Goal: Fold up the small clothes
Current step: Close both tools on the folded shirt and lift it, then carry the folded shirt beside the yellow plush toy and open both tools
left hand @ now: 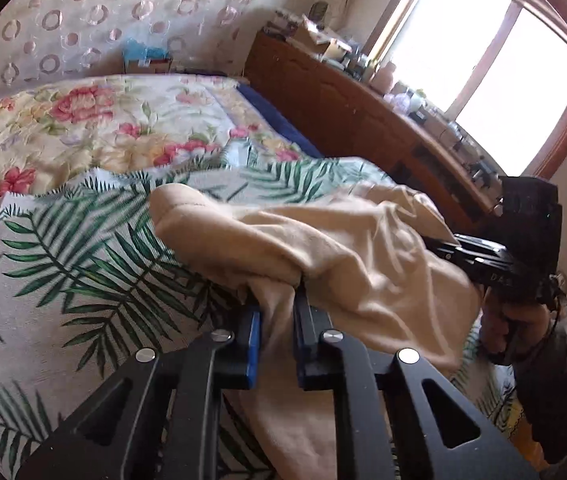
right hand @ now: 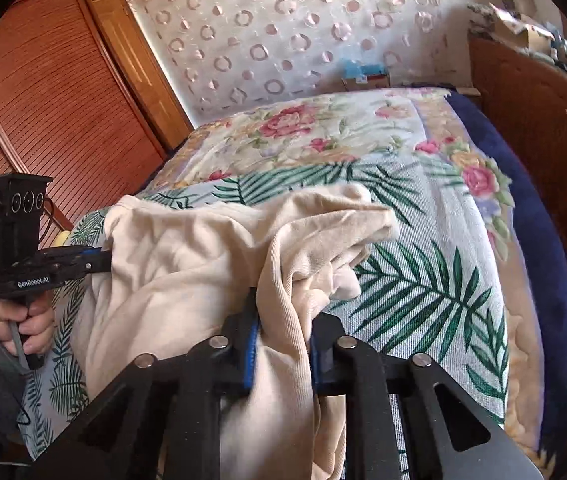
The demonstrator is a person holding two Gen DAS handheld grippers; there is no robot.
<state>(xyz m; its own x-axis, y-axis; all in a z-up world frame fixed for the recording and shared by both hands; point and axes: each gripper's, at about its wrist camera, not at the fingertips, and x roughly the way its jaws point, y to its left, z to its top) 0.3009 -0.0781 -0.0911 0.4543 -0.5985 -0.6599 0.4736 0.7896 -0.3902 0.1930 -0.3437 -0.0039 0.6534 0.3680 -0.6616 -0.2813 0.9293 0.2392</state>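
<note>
We are holding one cream garment (left hand: 363,248) with two grippers. The left gripper (left hand: 277,300), at the bottom centre of its own view, is pinching a bunched fold of that cloth; the right gripper (right hand: 283,312), bottom centre of its view, is pinching another. The garment is lying crumpled mid-frame on one palm-leaf sheet (right hand: 423,280), itself spread over one floral quilt (right hand: 323,132).

- A cream, soft-knit garment (left hand: 363,248) lay crumpled and unfolded on the palm-leaf cloth (left hand: 63,264) spread over the bed.
- Its fabric bunched in loose ridges, one rolled edge raised toward the middle.
- Two near portions were pulled up off the cloth, gathered into narrow pinched folds.
</note>
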